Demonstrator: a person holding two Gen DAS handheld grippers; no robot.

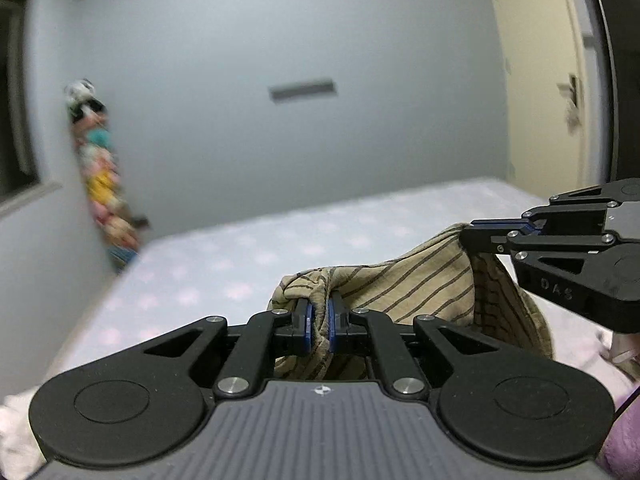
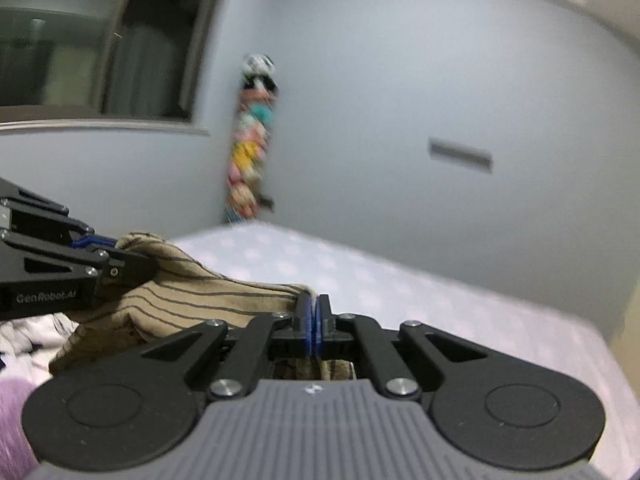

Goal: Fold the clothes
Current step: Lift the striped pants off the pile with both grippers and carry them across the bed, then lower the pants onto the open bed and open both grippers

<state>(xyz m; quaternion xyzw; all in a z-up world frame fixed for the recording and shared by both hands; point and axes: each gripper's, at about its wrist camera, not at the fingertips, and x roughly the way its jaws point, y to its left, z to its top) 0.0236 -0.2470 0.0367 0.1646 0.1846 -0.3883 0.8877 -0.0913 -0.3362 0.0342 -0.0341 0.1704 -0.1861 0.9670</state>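
A tan cloth (image 1: 400,280) w/ thin dark stripes hangs in the air above a bed (image 1: 240,264), stretched btwn two black grippers. In the left wrist view the left gripper (image 1: 319,322) is clamped on a bunched corner of the cloth, blue pads pressing fabric from both sides. The right gripper (image 1: 480,232) comes in from the right edge, turned sideways, closed on the cloth's other upper corner; fabric droops below it in folds. In the right wrist view the cloth (image 2: 180,292) runs from the left gripper (image 2: 120,254) at left across to the right gripper (image 2: 314,320), whose blue pads are pinched nearly together w/ a thin edge of cloth btwn them.

The bed (image 2: 400,280) has a pale lavender cover w/ faint pink spots. More pale laundry (image 2: 36,332) lies on it, below the cloth at left. Behind the bed is a plain blue-grey wall w/ a dark slot (image 1: 303,89). A column of colourful soft toys (image 1: 100,172) hangs in the corner, blurred. A dark window (image 2: 100,40) is left of the toys. A cream door (image 1: 540,80) stands at far right.
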